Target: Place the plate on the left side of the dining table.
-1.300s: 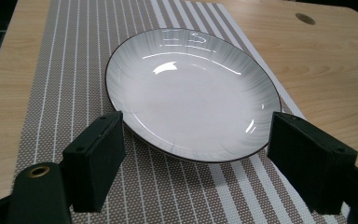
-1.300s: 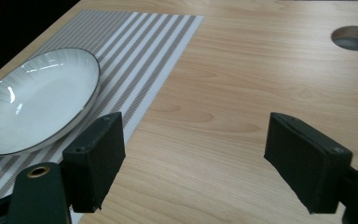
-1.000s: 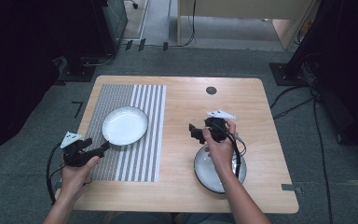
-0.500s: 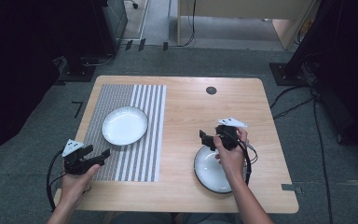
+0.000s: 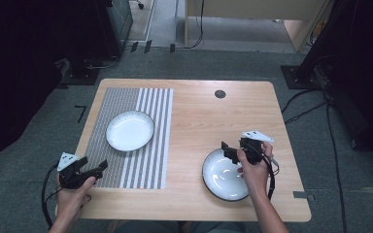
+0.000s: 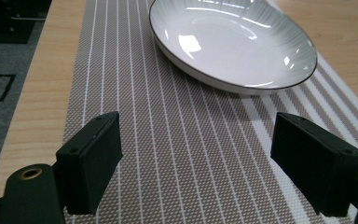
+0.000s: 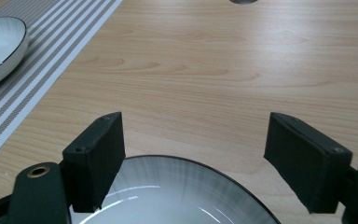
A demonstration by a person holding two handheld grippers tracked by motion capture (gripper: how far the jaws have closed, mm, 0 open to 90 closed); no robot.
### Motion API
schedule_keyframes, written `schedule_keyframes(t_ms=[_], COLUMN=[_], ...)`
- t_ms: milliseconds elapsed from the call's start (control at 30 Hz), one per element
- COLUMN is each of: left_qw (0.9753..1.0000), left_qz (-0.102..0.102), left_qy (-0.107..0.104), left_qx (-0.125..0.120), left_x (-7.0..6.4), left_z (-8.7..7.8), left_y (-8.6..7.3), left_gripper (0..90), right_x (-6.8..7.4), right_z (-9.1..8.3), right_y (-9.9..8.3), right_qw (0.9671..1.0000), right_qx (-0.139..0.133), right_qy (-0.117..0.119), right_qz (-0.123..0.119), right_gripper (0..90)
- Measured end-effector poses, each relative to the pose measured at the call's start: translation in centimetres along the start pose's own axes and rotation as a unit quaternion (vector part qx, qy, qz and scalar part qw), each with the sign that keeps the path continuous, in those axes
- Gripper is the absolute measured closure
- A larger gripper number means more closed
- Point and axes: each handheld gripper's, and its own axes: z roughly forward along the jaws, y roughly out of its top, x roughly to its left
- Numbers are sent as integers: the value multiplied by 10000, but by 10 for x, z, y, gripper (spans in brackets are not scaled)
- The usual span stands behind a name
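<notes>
Wooden worktop (image 5: 194, 116), rounded corners, a small dark round grommet (image 5: 220, 94) near the far edge. A striped placemat (image 5: 126, 141) covers the left part, running from near the far edge almost to the near edge. One white plate with a dark rim (image 5: 129, 131) sits on the placemat, toward its far half. A second white plate with a dark rim (image 5: 225, 174) lies on bare wood near the near right corner, well apart from the first. The right hand-held gripper (image 5: 229, 148) is held over the far rim of this second plate, jaws wide apart and empty; in the right gripper view the plate's far rim (image 7: 177, 186) curves between and just below the two black jaws, bare wood beyond it, the other plate (image 7: 0, 49) and the placemat at upper left. Whether the jaws touch the rim I cannot tell. The left hand-held gripper (image 5: 97, 167) is at the near left corner, over the near end of the placemat, jaws also wide apart, holding nothing. In the left gripper view the first plate (image 6: 233, 44) lies ahead of the jaws, not between them, with striped weave under and between them.
</notes>
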Motion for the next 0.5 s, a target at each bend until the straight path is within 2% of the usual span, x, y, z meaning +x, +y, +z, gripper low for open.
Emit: schedule_keyframes(t_ms=[67,233,500], left_qw=[9999,9996,9992], left_qz=[2,-21,71], left_qy=[106,166,328], left_qx=[62,206,219], left_x=[1,6,13], left_z=[0,2,-3], left_y=[-3,-10,-19], left_gripper=[153,151,148], right_x=[-4,-14,-33], right_z=[-3,-9,-19], right_y=[-3,-11,-25], right_qw=[10000,9999,9994], right_qx=[-14,-28,-7], right_qy=[-40,-127,-295], right_qz=[18,70,170], right_gripper=[204,205,203])
